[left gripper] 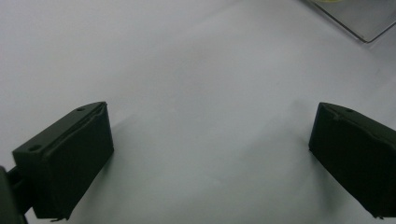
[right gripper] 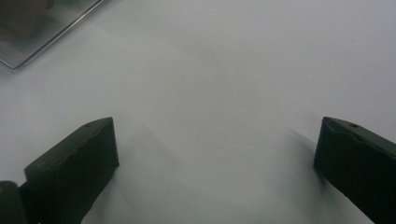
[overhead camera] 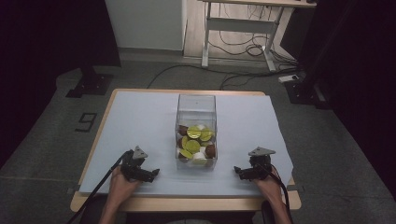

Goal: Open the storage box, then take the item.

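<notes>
The tall clear plastic box with green, white and brown round pieces heaped in its bottom stands upright mid-table on the pale sheet. My left gripper rests left of the box, jaws wide apart and empty; my right gripper rests right of it, likewise spread and empty. Both tips aim inward at the box; I'd say the left sits slightly nearer.

The left gripper is held at seven o'clock, jaws spread wide. The right gripper is held at five o'clock, likewise spread.
</notes>
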`<state>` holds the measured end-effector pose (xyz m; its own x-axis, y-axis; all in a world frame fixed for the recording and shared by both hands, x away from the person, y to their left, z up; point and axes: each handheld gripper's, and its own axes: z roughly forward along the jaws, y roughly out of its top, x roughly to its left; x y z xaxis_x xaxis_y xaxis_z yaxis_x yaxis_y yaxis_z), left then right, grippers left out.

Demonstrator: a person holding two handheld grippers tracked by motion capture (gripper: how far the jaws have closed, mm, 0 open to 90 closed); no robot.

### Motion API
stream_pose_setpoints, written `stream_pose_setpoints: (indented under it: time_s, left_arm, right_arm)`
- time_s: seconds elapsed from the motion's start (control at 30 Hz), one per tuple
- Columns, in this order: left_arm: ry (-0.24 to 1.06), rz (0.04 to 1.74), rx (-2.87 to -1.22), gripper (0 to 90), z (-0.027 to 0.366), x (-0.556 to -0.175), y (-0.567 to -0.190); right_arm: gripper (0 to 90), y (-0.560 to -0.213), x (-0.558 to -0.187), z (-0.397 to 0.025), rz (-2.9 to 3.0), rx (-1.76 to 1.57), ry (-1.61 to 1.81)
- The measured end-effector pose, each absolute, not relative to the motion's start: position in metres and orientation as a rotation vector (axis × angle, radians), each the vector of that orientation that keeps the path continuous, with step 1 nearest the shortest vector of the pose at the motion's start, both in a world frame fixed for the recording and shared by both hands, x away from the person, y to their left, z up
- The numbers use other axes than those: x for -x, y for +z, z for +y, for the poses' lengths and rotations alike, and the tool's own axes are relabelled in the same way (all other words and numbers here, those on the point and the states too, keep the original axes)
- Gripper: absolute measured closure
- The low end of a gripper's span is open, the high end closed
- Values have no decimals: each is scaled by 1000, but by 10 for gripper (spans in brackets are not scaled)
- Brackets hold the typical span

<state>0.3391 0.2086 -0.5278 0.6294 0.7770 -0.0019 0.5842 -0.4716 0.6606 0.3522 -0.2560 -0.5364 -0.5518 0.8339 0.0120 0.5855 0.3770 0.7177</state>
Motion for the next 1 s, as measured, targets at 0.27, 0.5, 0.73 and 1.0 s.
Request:
stream_pose_setpoints:
  time_s: [0.27, 0.5, 0.73, 1.0]
  left_arm:
    - [398, 1061, -2222, 0, 208, -339, -528]
    - [393, 1062, -2220, 0, 209, -339, -528]
    - [397, 1058, -2221, 2, 209, -339, -527]
    - [393, 1017, -2223, 45, 206, -334, -525]
  right_arm:
    - [0, -537, -352, -255, 2289, -1230, 970]
    - [0, -537, -352, -255, 2290, -1229, 967]
    - [0, -536, -351, -255, 2292, -1221, 962]
    - [20, -532, -348, -256, 2298, -1197, 963]
